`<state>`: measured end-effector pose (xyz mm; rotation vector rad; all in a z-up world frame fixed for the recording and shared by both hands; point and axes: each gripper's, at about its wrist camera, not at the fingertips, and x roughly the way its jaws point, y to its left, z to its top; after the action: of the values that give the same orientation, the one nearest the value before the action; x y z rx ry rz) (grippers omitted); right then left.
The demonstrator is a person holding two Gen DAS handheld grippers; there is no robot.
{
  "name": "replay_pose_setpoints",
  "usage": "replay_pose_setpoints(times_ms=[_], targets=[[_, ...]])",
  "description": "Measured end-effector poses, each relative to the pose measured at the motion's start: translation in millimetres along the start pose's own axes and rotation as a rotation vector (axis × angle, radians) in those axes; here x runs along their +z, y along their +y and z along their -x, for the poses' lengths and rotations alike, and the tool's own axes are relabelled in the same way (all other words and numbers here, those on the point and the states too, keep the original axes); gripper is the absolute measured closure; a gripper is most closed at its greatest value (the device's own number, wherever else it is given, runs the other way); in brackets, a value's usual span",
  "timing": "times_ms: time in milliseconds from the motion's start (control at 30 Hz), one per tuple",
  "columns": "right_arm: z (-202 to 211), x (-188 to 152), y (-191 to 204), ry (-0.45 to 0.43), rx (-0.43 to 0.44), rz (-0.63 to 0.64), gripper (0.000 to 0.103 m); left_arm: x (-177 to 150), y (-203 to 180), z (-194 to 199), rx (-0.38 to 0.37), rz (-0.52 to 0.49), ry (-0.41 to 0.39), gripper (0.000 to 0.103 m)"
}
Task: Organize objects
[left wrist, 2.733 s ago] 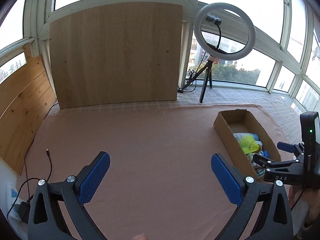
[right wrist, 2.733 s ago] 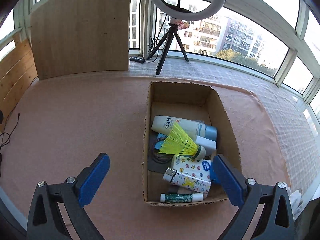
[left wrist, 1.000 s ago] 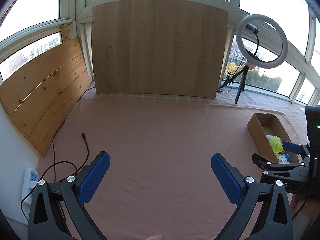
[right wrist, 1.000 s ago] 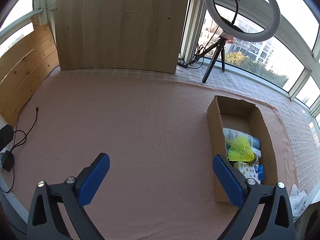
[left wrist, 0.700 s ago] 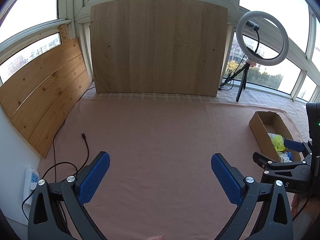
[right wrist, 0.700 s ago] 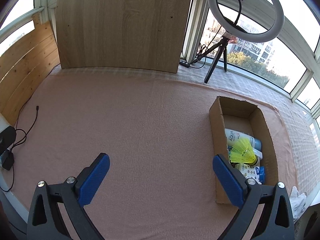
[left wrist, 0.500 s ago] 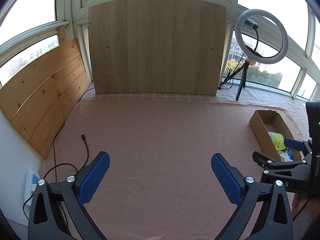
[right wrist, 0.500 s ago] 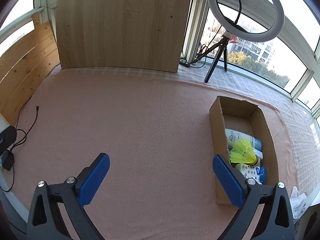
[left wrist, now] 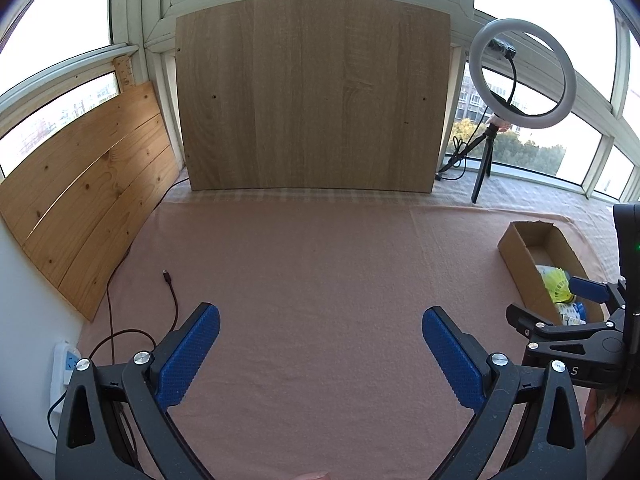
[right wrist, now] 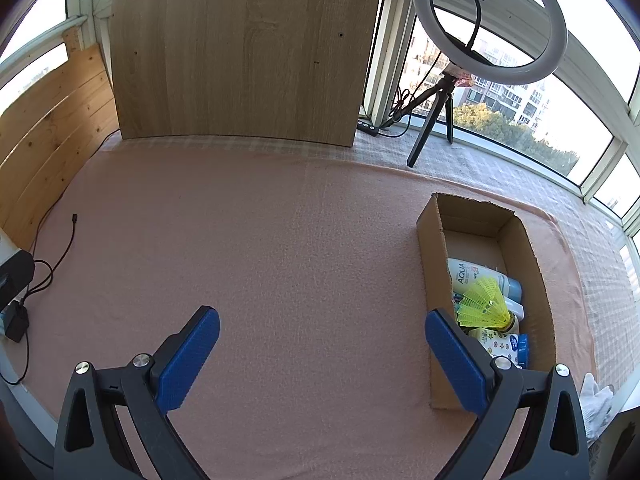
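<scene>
Left gripper (left wrist: 320, 320) and right gripper (right wrist: 322, 320): jaws spread wide, empty, above the pink cloth (right wrist: 280, 260). The cardboard box (right wrist: 430, 252) sits at right, containing a yellow shuttlecock (right wrist: 482, 308) and bottles (right wrist: 468, 272).

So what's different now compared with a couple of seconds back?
Both tools pulled back and away from the cardboard box: the right tool, which hung right over it, now sees it off to the right; the left tool sees it small at the edge. Nothing was grasped or released. Both are open as before, and the yellow shuttlecock and bottles lie unmoved.
</scene>
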<state>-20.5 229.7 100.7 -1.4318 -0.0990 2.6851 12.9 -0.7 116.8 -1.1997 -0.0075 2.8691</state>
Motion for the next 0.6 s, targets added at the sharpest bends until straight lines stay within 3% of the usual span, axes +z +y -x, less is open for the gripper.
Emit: replay_pose_setpoints(times_ms=[600], targets=[[1.6, -0.7, -2.2, 0.0, 0.001, -0.005, 0.002, -0.6, -0.4, -0.2, -0.001, 0.0, 0.002, 0.0]])
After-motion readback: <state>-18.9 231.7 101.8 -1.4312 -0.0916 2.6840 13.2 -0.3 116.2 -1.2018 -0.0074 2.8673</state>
